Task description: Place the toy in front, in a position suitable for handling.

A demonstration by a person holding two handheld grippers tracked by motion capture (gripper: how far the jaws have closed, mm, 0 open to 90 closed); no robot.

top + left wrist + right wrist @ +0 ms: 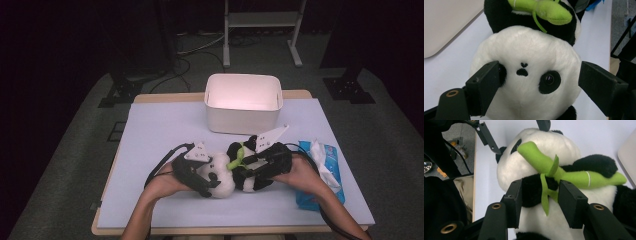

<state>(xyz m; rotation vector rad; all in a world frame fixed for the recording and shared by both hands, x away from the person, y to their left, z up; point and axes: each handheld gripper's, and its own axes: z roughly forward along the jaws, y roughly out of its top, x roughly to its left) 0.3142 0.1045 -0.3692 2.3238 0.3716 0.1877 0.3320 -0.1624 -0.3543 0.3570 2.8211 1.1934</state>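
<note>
The toy panda (227, 175) lies on the table (150, 145) in front of the white bin (243, 102). Your left gripper (207, 182) cradles its head, jaws spread and only brushing the fur, to steady it. Your right gripper (540, 195) clamps the black arm under the green bamboo (564, 173), likely for lifting.

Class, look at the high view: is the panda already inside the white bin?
No: the panda lies on the table in front of the white bin, between the two claws.
</note>
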